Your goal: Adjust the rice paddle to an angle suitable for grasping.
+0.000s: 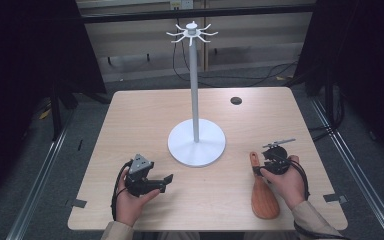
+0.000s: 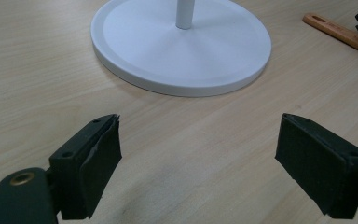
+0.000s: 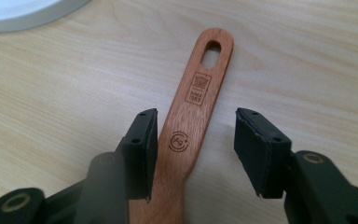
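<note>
The wooden spatula lies flat on the table, its handle straddled by the right gripper, jaws apart. The left gripper is held open, empty, near the white stand. A skewed closure could pivot the handle away.

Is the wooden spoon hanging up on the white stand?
No, the wooden spoon lies flat on the table, beside the white stand.

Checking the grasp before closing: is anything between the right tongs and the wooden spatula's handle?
Nothing visible. The right tongs are open with the wooden spatula handle lying flat on the table between the jaws, nearer one jaw than the other.
</note>
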Demonstrator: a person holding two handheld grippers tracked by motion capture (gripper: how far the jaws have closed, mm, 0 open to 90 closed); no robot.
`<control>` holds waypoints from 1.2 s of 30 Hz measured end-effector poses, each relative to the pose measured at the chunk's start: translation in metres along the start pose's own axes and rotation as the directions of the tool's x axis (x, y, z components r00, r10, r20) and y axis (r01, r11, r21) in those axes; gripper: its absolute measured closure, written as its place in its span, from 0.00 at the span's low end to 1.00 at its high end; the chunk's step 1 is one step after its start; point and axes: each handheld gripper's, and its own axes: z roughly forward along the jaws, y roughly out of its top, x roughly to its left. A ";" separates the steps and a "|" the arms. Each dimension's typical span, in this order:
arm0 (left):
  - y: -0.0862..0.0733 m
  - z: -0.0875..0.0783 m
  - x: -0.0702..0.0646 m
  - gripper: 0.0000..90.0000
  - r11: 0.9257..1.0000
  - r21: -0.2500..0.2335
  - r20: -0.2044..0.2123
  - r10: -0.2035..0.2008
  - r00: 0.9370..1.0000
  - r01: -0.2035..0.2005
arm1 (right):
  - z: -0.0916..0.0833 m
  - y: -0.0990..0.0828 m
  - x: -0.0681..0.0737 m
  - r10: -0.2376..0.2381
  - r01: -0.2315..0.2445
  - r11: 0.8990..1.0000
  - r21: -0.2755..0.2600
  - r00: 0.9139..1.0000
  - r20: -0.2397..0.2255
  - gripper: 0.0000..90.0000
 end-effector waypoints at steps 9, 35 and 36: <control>0.001 -0.002 0.003 0.15 1.000 -0.007 -0.005 -0.004 1.000 0.004 | 0.011 0.005 0.015 -0.030 0.026 0.996 0.084 0.998 0.050 0.55; 0.000 0.002 -0.001 0.15 1.000 0.006 0.000 0.009 1.000 -0.009 | 0.012 0.018 0.008 -0.023 0.013 0.987 0.159 0.998 0.059 0.74; 0.000 0.002 -0.001 0.15 1.000 0.006 0.000 0.009 1.000 -0.009 | 0.012 0.017 0.006 -0.032 0.024 0.989 0.144 0.998 0.054 0.74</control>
